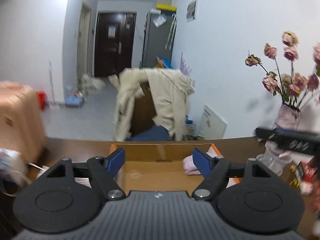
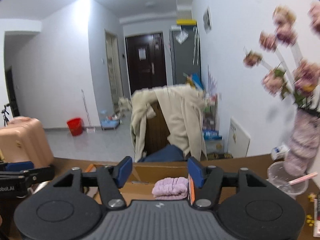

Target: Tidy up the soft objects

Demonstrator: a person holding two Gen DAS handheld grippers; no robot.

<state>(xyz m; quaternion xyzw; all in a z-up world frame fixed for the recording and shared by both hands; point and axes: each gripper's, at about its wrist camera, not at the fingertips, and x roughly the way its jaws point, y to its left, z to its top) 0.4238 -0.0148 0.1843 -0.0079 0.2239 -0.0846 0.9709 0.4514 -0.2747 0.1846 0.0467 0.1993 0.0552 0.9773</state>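
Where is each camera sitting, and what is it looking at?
Left wrist: on the left gripper, looking along its open blue fingers over the cardboard box toward the chair with a beige coat; the right gripper pokes in at right.
Right wrist: on the right gripper, fingers open, facing the same chair; the left gripper shows at left.
Shared: the box, the folded pink towel in it, the dark door, the dried flowers.
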